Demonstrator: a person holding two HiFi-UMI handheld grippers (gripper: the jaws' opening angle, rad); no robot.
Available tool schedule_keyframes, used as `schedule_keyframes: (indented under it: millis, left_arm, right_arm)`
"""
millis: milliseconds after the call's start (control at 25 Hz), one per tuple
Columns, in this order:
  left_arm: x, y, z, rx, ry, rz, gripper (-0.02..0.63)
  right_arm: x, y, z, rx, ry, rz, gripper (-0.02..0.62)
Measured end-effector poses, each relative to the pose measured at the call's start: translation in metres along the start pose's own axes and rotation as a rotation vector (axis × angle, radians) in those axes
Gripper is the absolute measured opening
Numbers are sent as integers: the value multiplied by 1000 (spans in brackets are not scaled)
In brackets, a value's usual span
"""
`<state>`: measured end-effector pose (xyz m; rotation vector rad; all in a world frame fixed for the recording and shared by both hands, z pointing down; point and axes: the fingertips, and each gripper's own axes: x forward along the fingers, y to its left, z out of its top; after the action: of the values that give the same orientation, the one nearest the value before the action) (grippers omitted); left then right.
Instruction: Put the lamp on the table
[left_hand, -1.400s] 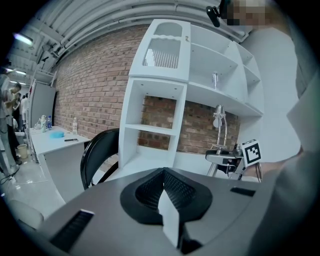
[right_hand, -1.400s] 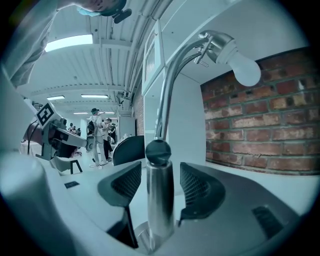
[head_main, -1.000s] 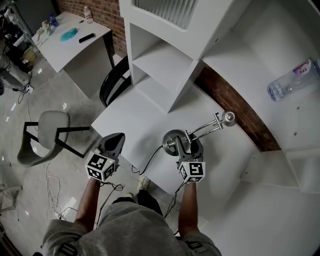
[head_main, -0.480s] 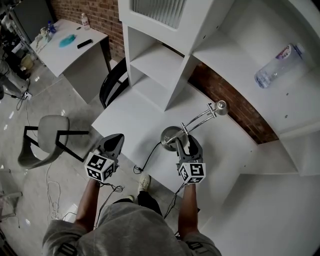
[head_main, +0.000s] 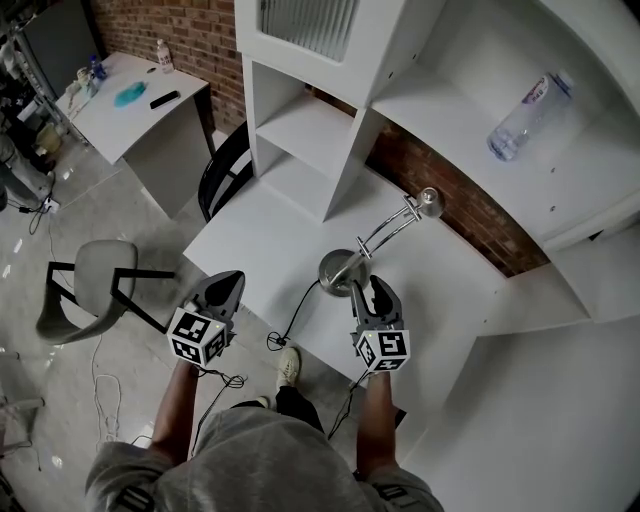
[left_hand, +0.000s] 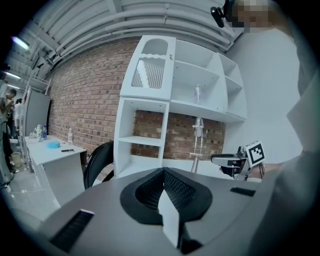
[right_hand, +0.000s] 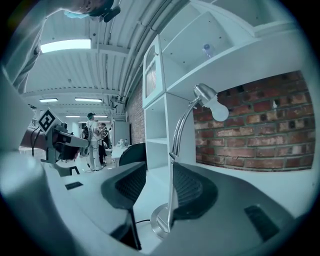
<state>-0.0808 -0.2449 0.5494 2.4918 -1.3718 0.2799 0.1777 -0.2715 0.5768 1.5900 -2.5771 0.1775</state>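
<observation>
2 white surfaces fill the room's near side: a table (head_main: 265, 235) and the shelving unit (head_main: 320, 120) on it, backed by a brick wall (head_main: 445, 195); a bottle (head_main: 520, 112) lies on 1 shelf. The lamp (head_main: 338, 270) stands on the table, its round base down and its long arm slanting up toward the wall. The right gripper (head_main: 372, 290) has jaws apart, just closing a little, with the stem lined up in the gap and no pad pressing it. The left gripper (head_main: 228, 283) is pressed together, empty. 1 second ago the right gripper covered the base; now it sits back from it.
</observation>
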Motion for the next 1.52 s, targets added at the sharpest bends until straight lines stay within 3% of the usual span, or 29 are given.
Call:
schedule_keyframes:
  millis: [600,1520]
  left_arm:
    - [-42,-29,20,44,-81,-55,5]
    - [-98,-75,18,62,-125,-147,5]
  right_arm:
    - [-61,42,27,-37,-57,-28,101]
    - [-147,92,45,-41,-105,-132,34]
